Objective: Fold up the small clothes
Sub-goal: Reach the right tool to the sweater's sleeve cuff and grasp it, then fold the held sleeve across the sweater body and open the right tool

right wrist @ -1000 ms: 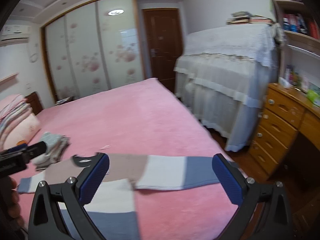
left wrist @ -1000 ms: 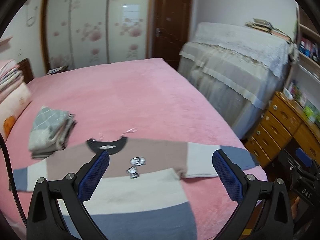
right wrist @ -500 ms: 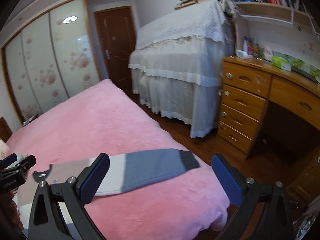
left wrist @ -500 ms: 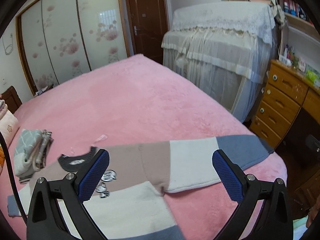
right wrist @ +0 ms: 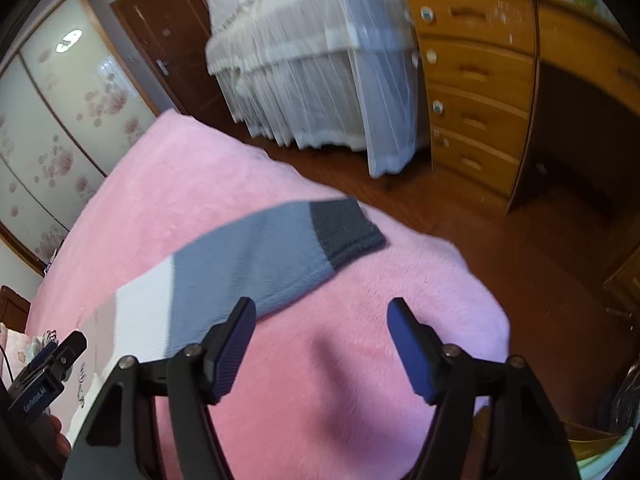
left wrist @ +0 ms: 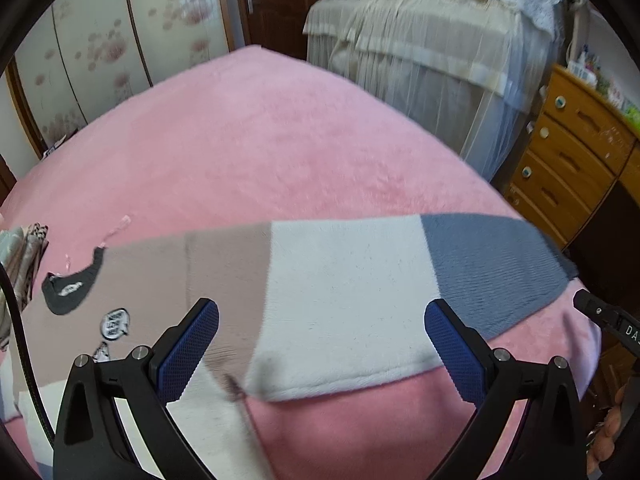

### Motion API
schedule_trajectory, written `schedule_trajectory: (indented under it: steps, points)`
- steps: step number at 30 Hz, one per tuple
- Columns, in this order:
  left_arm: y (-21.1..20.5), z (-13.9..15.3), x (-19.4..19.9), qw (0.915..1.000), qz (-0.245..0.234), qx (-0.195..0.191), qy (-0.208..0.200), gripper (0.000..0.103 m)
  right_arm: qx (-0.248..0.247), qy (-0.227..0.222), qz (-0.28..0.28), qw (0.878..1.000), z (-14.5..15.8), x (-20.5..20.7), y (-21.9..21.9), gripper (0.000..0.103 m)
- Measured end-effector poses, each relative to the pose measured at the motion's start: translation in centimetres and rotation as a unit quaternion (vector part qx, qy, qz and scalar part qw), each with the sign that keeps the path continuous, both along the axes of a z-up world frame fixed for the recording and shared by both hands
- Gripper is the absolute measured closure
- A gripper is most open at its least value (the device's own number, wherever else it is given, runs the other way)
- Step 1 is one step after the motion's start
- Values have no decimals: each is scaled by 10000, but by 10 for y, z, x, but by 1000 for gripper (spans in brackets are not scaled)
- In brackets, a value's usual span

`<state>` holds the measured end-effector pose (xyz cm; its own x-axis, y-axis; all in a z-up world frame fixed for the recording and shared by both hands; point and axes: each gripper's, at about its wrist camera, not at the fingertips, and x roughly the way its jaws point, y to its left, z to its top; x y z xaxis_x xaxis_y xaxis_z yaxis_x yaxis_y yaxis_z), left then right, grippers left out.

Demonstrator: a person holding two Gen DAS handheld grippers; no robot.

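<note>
striped knit sweater (left wrist: 344,300), plush bedspread (left wrist: 280,152)

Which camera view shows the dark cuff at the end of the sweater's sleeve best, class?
The right wrist view: the dark cuff lies whole and unobstructed on the pink blanket. The left wrist view shows only a blurred sliver of it at the sleeve's far end.

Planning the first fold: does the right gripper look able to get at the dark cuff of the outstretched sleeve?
Probably yes. The right gripper is open and empty, and the dark cuff lies flat on the pink blanket just ahead of its fingers, with nothing between them.
</note>
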<state>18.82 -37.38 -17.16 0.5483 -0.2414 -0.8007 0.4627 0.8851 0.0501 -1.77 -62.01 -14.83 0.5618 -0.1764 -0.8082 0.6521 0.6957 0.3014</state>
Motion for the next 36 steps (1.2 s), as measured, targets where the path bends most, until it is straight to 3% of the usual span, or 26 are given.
schedule_trajectory:
  steps: [11,13,15,16,25,31,36]
  points:
    - [-17,-18,0,9999,7,78,139,1,222,-33,-40,9997,-22,30,-25,43]
    - [-17,-16,-1,9999,-27,100,113,1,197,-25,78,9998,-24,39,-27,61]
    - [-15,-13,-4,9999,-68,141,20,1,176,-36,234,9996,-23,47,-24,90]
    - [-14,-11,-6,9998,-88,156,-27,1,146,-69,304,9994,-21,49,-22,93]
    - [34,17,-12,9996,38,170,-233,1,-164,-1140,962,9887,53,38,36,95]
    - [105,42,-15,9989,402,-47,-225,1,-278,-1606,1902,9681,97,53,110,95]
    - [180,51,-16,9968,770,-190,-127,1,-316,-1610,2745,9475,97,79,188,95]
